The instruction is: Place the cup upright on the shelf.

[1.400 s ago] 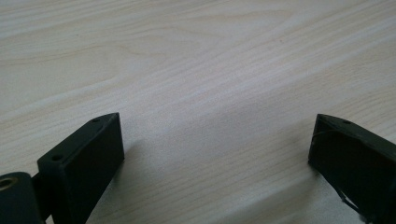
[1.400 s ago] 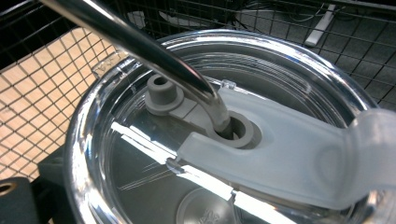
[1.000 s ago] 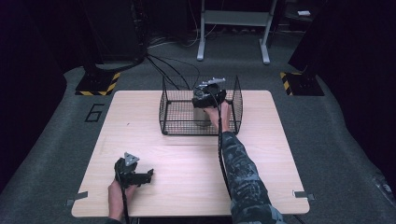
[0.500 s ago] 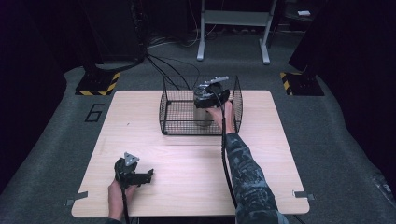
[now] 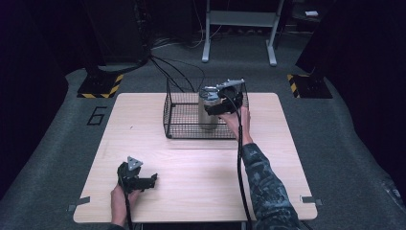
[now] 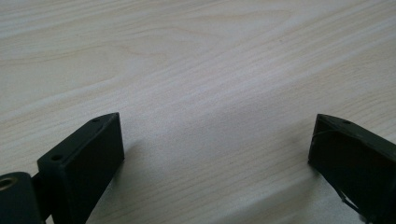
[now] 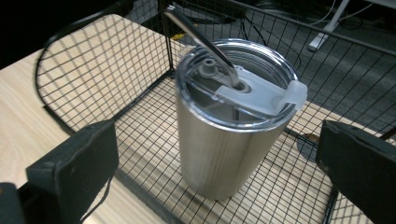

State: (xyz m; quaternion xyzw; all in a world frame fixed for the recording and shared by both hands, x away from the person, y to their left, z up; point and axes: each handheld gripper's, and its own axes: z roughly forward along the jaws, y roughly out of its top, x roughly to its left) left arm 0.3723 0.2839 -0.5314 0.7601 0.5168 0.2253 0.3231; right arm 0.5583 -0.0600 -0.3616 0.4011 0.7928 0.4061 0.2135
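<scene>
I hold the right gripper [image 7: 219,172] jaws wide apart either side of the brushed steel tumbler [image 7: 224,140] inside the black wire basket [image 7: 93,79]; square up on its body below the clear lid [image 7: 238,84], then close; left gripper [image 6: 215,158] idle, spread wide.

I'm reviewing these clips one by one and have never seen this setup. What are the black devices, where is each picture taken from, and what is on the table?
A person holds a hand-held two-jaw gripper in each hand. The high view looks down from above the person's side of the wooden table. The left gripper rests low near the table's front edge; its own camera looks along its jaws, spread wide over bare wood, holding nothing. The right gripper is at a black wire basket farther back. Its camera shows a steel tumbler standing upright inside the basket, with a clear lid and a metal straw. Its jaws stand open on either side of the tumbler, not touching it.
</scene>
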